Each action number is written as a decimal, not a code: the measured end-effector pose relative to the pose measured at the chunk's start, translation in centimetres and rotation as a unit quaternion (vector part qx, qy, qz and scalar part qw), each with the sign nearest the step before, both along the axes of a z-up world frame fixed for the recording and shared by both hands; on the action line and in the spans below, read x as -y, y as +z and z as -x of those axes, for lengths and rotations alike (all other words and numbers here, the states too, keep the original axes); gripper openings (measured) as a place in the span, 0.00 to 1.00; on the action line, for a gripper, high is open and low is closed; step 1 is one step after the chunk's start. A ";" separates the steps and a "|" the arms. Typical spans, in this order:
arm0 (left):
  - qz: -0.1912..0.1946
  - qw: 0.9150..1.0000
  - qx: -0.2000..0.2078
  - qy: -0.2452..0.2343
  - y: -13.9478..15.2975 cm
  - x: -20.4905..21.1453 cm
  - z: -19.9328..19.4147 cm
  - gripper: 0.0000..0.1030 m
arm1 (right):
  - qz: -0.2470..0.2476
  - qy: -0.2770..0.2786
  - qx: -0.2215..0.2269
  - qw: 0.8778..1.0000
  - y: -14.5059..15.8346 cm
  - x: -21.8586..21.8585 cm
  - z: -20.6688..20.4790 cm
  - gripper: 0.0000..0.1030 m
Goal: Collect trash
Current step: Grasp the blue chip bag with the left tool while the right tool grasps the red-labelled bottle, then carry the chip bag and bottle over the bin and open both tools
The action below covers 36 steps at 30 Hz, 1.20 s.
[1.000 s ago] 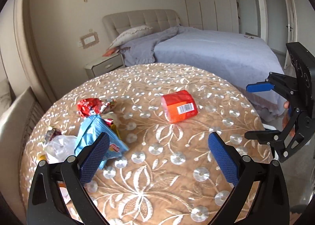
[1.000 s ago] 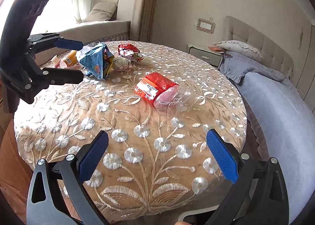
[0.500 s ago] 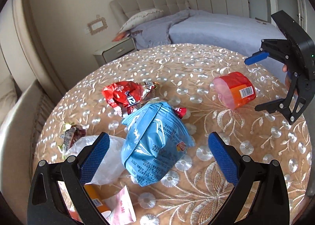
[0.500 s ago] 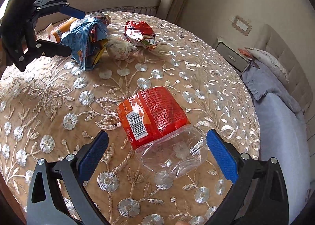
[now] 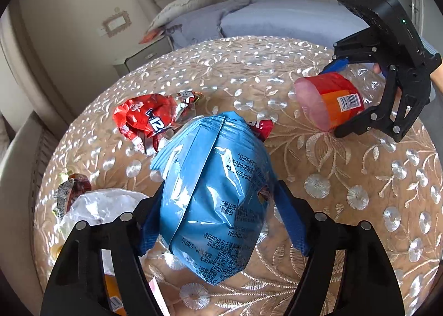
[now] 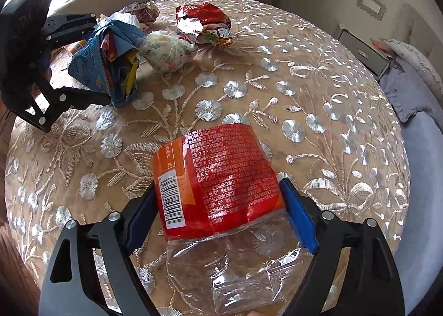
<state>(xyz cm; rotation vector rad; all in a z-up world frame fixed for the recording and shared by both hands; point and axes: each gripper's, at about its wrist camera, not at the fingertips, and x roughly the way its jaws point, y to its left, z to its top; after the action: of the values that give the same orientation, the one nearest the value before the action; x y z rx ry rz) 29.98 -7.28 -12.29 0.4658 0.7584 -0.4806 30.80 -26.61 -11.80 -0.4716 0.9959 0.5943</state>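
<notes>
Two grippers in play. On the worktop [image 6: 318, 72]: one blue snack bag [image 5: 218, 205], one crushed clear bottle with a red label [image 6: 218, 183], one red crumpled wrapper [image 6: 205, 22], one white plastic bag [image 5: 97, 205], one pale wadded bundle [image 6: 169, 50], one small dark wrapper [image 5: 72, 191], one orange item, partly hidden.

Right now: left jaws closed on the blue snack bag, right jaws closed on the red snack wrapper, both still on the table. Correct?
One error. The right gripper is closed on the crushed red-labelled plastic bottle, not the red snack wrapper, which lies untouched at the far side of the table, as the right wrist view shows. The left gripper is on the blue snack bag, as you said.
</notes>
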 end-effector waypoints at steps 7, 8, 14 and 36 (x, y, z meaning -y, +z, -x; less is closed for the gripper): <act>0.036 0.999 0.003 0.012 1.8 0.5 2.3 0.59 | -0.049 -0.014 0.037 0.998 2.0 -0.1 4.9 0.81; 0.042 0.999 0.004 0.010 2.2 0.7 3.0 0.59 | -0.055 -0.015 0.046 0.997 2.5 -0.1 5.8 0.81; 0.061 0.998 0.023 -0.015 4.2 2.8 7.0 0.59 | -0.079 -0.034 0.096 0.992 5.5 1.2 11.3 0.81; 0.117 0.984 0.022 -0.132 4.4 17.1 16.7 0.59 | -0.107 -0.215 0.152 0.959 6.2 14.0 26.6 0.81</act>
<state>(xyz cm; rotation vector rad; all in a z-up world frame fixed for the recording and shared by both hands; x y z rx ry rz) 13.32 -24.36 -7.90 0.3563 0.5912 -0.7946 4.16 -40.57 -5.56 -0.1374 0.6994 0.2236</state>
